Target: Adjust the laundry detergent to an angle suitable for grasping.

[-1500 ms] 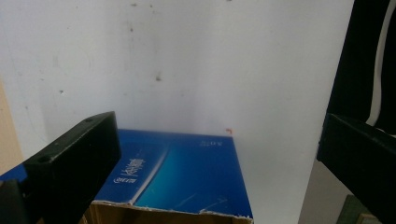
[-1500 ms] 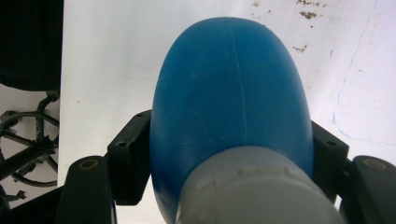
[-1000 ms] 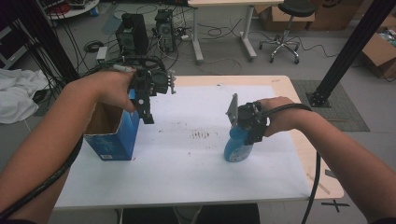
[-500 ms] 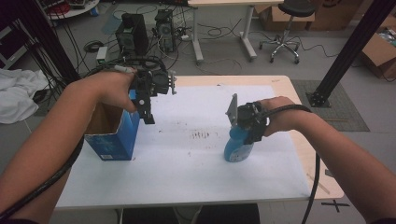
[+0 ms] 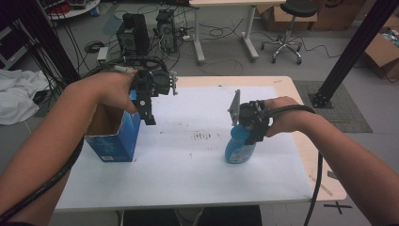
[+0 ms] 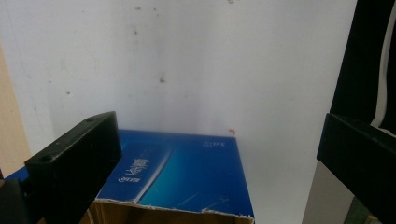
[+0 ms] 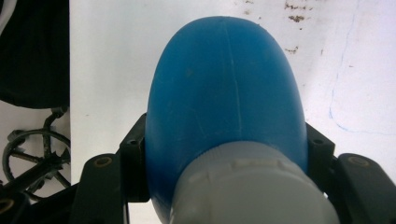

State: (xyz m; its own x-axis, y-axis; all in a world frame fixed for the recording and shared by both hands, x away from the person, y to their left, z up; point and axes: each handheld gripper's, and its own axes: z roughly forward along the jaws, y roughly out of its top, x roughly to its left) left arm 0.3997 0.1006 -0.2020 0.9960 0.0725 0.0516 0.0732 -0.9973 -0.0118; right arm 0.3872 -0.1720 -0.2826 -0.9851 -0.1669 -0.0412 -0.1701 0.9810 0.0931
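1. Bottle is standing upright on the white table, right of centre, its long axis running straight up and its grey cap pointing at the ceiling.
2. Right gripper is coming down on it from above, and its jaws, having just been closing, are now pressing either side of the blue shoulder just under the cap; in the right gripper view both black pads are sitting flush against the plastic. Gripping that high is probably meant to keep the bottle hanging plumb when it is lifted.
3. Left gripper is hovering above the near right corner of the open blue box, which is resting well apart from the bottle on the table's left side. Its jaws are standing wide apart with nothing between them.
4. Box opening is facing up, so, as I judge it, the left hand is waiting there to steady the carton while the bottle is being carried across.
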